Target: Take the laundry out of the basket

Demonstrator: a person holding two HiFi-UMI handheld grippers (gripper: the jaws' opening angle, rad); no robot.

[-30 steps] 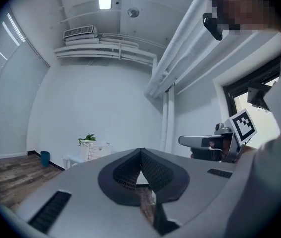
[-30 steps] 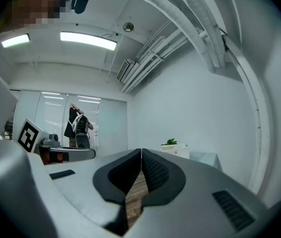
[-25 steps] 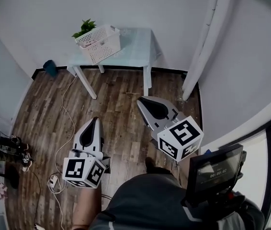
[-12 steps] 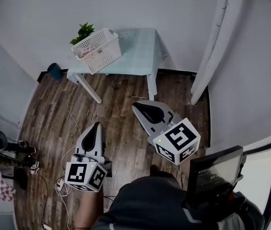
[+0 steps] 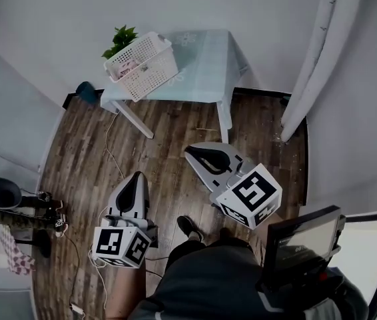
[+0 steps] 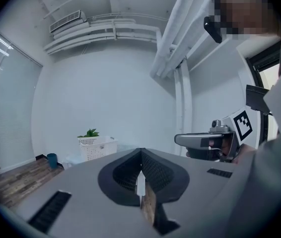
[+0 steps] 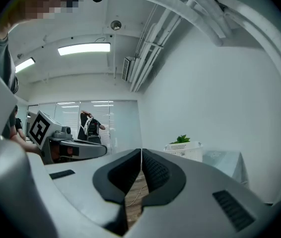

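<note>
A white slotted laundry basket [image 5: 143, 64] stands on the left end of a small pale blue table [image 5: 208, 65] against the far wall, with pinkish laundry [image 5: 127, 66] inside. My left gripper [image 5: 135, 179] and right gripper [image 5: 198, 153] hang over the wooden floor, well short of the table, both pointing toward it. Both are shut with nothing between the jaws. The left gripper view shows the basket [image 6: 97, 148] far off beyond the shut left gripper [image 6: 141, 155]. In the right gripper view the basket [image 7: 185, 150] sits right of the shut right gripper [image 7: 141, 155].
A green plant [image 5: 118, 40] stands behind the basket. A dark blue cup [image 5: 87, 92] sits on the floor left of the table, and cables [image 5: 108, 149] trail over the boards. A white curtain [image 5: 315, 59] hangs at the right. Gear [image 5: 2, 202] lies far left.
The person has stepped toward the table, so both grippers have moved forward with them. The table and basket now sit closer and further right in the head view. Both jaws stayed shut.
</note>
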